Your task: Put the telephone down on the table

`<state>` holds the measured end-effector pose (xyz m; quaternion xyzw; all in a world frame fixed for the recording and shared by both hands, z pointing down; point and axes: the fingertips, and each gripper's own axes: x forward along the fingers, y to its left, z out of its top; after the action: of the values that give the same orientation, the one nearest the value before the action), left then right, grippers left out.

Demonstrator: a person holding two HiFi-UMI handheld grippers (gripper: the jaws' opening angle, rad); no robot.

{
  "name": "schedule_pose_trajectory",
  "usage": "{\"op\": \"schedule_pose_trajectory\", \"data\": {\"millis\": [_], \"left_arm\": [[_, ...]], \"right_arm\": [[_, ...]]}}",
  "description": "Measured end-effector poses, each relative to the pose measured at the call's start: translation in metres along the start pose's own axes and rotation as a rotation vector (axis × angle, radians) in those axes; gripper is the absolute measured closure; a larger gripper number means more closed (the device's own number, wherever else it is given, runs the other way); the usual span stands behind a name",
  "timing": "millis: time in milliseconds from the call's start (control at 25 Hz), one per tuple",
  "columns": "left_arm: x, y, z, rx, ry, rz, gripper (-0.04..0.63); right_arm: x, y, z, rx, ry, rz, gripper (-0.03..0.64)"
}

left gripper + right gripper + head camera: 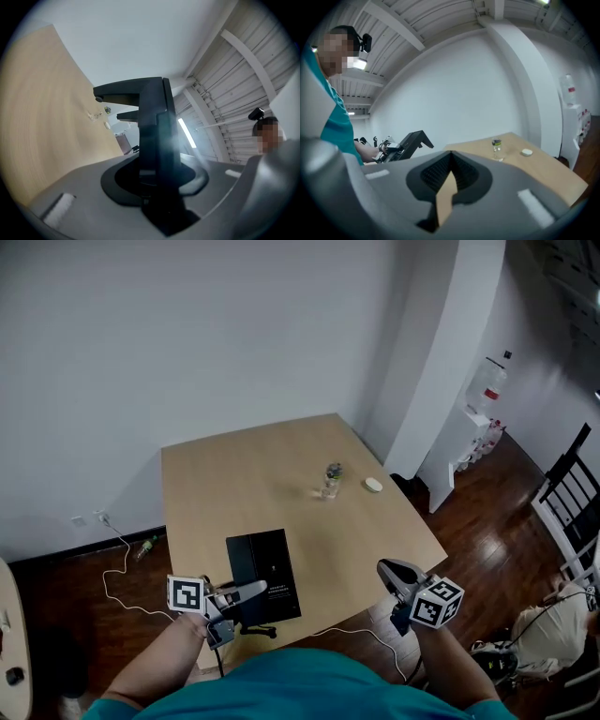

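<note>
Left gripper (242, 593): jaws partly apart, clamped on the black telephone (263, 570), pads pressed to both sides of its upright part (154, 122). Telephone position: held at the near left edge of the wooden table (281, 451), close in front of the person; contact with the tabletop not discernible. Right gripper (394, 575): jaws together, nothing between them, at the near right corner of the table. Farther back on the tabletop: small clear bottle (332, 480), with a small white round item (373, 485) near it on the right.
</note>
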<state>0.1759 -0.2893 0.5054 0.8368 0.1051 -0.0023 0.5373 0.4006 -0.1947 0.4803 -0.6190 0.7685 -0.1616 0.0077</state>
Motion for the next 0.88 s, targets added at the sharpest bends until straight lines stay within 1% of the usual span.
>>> {"op": "schedule_pose_trajectory", "data": {"millis": [80,200,360,440,640,800,880], "left_arm": [[0.015,0.007,0.012,-0.010,0.016,-0.015,0.420],[0.038,0.015,0.017,-0.037,0.028,-0.026,0.420],[0.075,0.034,0.019,-0.029,0.031,-0.004,0.420],[0.099,0.047,0.019,-0.039,0.006,0.017,0.420],[0.161,0.071,0.027,-0.063,-0.095,0.037,0.420],[0.213,0.101,0.031,-0.084,-0.150,0.057,0.420],[0.238,0.120,0.026,-0.106,-0.161,0.082,0.420]], "right_arm": [[0.004,-0.017,0.007,0.020,-0.012,-0.021,0.617],[0.004,-0.044,0.013,0.031,-0.005,-0.039,0.617],[0.008,-0.091,0.014,0.038,-0.006,-0.032,0.617],[0.011,-0.118,0.013,0.030,0.001,-0.002,0.617],[0.026,-0.180,0.011,0.019,0.052,0.105,0.617],[0.032,-0.234,0.011,0.026,0.076,0.144,0.617],[0.030,-0.255,0.007,0.044,0.088,0.155,0.617]]}}
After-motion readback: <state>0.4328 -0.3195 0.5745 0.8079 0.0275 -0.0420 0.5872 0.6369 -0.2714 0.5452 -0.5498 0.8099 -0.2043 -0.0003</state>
